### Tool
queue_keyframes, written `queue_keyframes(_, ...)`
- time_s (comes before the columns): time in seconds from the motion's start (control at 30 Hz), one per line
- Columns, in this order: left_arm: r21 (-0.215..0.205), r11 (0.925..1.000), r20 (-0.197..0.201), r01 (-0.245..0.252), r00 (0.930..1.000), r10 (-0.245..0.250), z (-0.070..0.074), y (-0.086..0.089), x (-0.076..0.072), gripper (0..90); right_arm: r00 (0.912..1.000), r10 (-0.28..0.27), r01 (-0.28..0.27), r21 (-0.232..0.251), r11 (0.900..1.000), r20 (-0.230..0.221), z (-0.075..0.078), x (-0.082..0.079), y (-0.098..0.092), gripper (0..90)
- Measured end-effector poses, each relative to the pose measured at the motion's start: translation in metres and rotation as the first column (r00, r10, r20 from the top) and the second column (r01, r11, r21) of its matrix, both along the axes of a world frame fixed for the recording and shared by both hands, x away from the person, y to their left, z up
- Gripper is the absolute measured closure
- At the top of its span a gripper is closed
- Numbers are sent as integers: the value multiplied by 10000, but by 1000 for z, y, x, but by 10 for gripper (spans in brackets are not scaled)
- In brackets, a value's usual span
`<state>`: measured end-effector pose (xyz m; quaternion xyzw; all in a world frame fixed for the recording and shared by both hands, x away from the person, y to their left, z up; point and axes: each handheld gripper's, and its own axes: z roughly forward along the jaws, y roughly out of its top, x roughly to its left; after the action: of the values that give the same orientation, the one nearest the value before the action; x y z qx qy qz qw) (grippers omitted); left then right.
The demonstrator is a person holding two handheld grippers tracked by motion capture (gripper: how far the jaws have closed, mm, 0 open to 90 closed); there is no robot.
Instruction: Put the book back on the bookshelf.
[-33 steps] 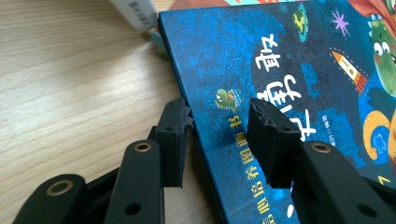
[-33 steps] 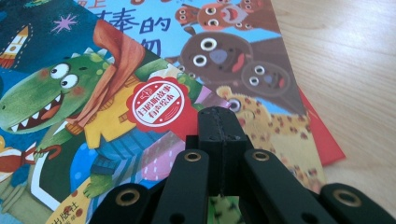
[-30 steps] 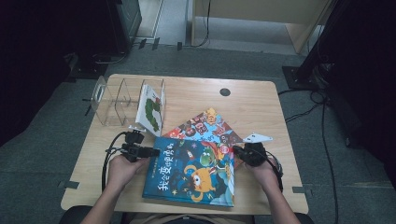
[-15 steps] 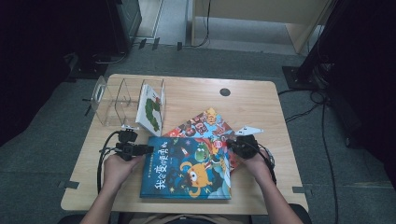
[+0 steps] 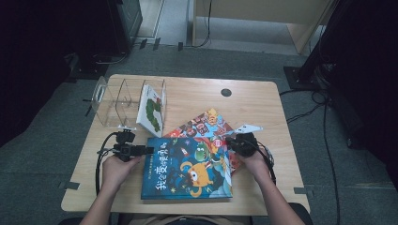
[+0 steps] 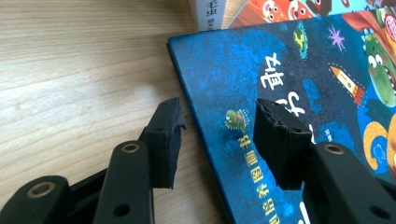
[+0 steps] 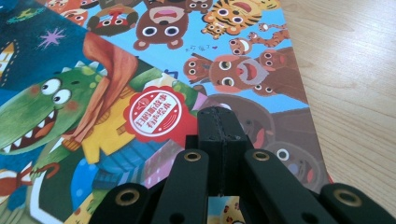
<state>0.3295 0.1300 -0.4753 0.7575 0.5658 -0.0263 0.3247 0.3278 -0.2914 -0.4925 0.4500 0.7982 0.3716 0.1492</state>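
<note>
Table (image 5: 263,101): wooden top, work happens on the near half. Clear rack (image 5: 117,101) sits at the far left corner with one white book (image 5: 152,108) standing upright in its right-hand slot, other slots free. Reads as a book-shelving job, and the rack is there as the destination.

Blue book (image 5: 187,168): flat, cover up, near centre, spine edge toward the left hand. It overlaps the animal book (image 5: 204,125), which lies flat beneath it and pokes out at the far right, angled. Probably stacked like that so the top one goes first.

Left gripper (image 5: 149,150): level, low to the table, aimed at the blue book's far-left corner. In the left gripper view the jaws have just been opening and stand about half apart, one pad (image 6: 164,140) over bare wood just off the spine edge, the other pad (image 6: 279,140) over the cover. So the edge (image 6: 198,135) sits between the jaws, but neither pad presses on it; no grip yet. Looks set up to pinch that edge and lift.

Right gripper (image 5: 230,143): jaws fully closed, nothing between them. In the right gripper view its tip (image 7: 219,123) rests on or just above the covers where the blue book overlaps the animal book; contact can't be confirmed. My guess is that it pins the stack so it doesn't slide while the left side gets under the edge.
</note>
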Motion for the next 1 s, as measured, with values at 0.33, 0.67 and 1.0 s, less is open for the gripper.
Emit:
queue_keyframes(0.33, -159, 9998, -191, 105, 9998, -108, 0, 2, -22, 502, 9995, 269, -267, -99, 9996, 161, 2, -16, 1, 900)
queue_keyframes(0.67, -76, 9993, -468, 352, 9983, -356, -7, -7, -26, 484, 9990, 426, -429, -251, 9988, -113, -1, -29, -2, 900)
queue_keyframes(1.0, -835, 9958, -1214, 375, 9915, -475, -16, -13, -25, 379, 9988, 427, -431, -158, 9989, -239, -1, -34, -2, 900)
